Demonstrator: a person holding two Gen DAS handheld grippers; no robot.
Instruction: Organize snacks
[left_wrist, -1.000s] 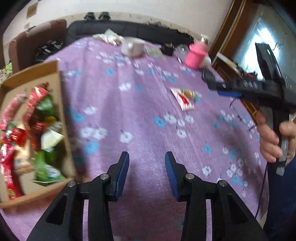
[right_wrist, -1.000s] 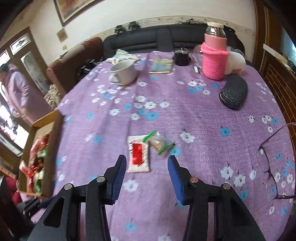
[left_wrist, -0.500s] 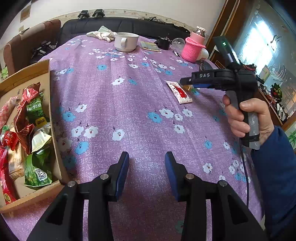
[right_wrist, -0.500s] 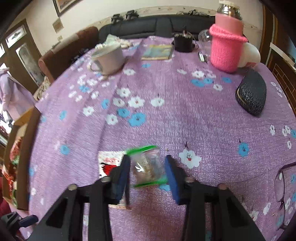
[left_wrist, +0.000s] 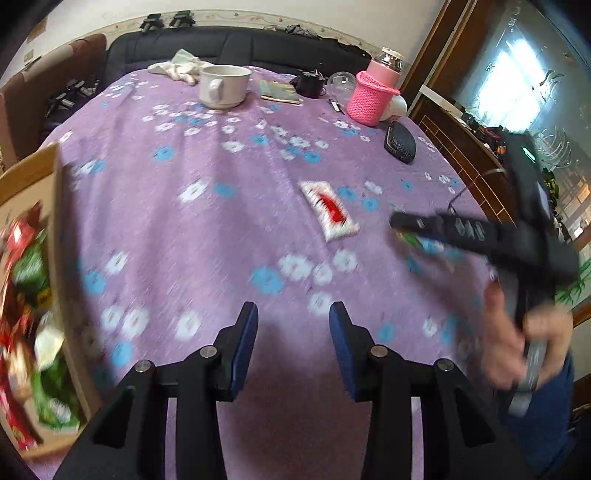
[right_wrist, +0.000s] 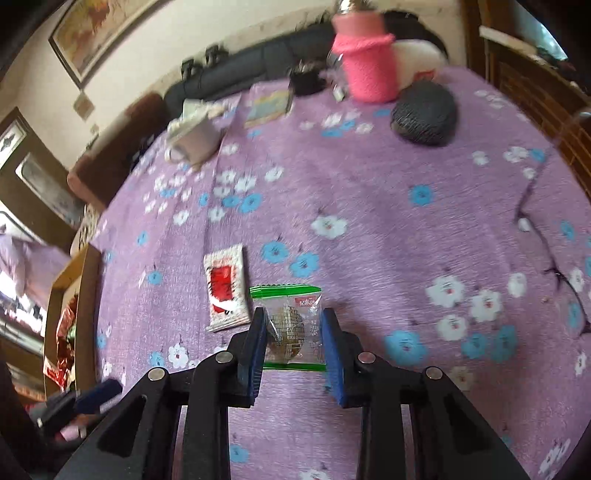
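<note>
2 wrist views – near, downward, sharing tablecloth.

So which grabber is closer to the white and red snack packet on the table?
Right. The right gripper, shut on a clear green-edged snack, sits just beside the white and red packet. The left gripper hangs empty, farther back across the cloth.

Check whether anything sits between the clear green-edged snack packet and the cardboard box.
Only the red-and-white sachet lies on the cloth beside the packet toward the cardboard box; the right gripper grips the packet.
</note>
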